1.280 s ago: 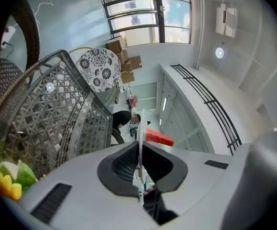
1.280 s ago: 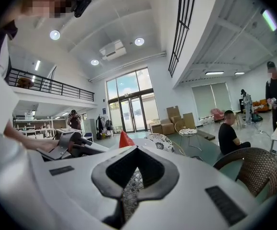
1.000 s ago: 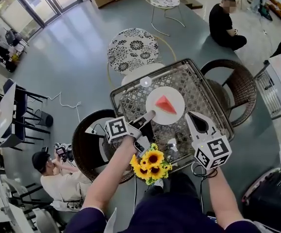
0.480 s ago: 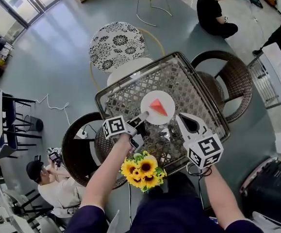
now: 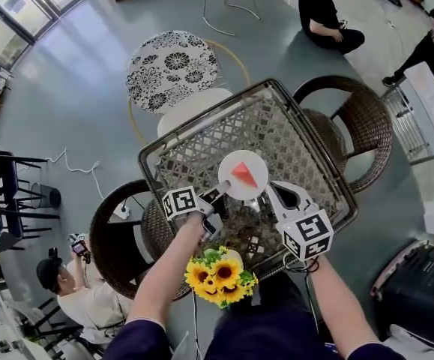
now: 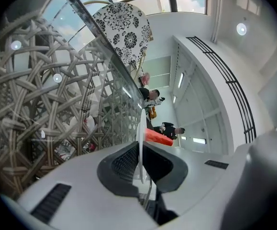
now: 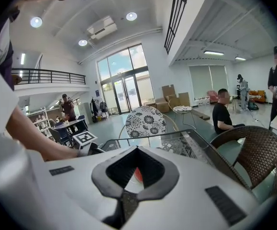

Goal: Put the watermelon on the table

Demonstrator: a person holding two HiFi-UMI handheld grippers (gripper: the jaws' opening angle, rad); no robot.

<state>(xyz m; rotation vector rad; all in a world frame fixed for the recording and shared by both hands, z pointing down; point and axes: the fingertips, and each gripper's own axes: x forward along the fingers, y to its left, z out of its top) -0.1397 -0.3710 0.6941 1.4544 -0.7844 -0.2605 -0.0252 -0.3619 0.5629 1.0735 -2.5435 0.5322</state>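
Because the left gripper (image 5: 217,194) is clamped on the near rim of the plate (image 5: 234,188), the watermelon (image 5: 244,175) rides flat on top without being squeezed. Its own view shows the thin white edge nipped between the pads, with the red slice just beyond. I'd judge the rim grip was chosen so the plate can go down level and the jaws can slip off sideways. The right gripper (image 5: 270,189) has its jaws together on nothing, its tip just beside the plate's other edge, probably ready to steady it. From here I cannot tell whether the plate already touches the table (image 5: 284,137) or hangs just above it.

That top is glass over a wicker lattice in a dark frame, so it is hard, slick and reflective. I reckon a plate could skate on it if let go at a tilt. A bunch of sunflowers (image 5: 220,270) sits at the near edge, below my grippers. Two wicker chairs (image 5: 366,122) flank the table, a patterned chair (image 5: 173,70) stands beyond it, and people (image 5: 321,13) sit on the grey floor (image 5: 89,66), well apart.
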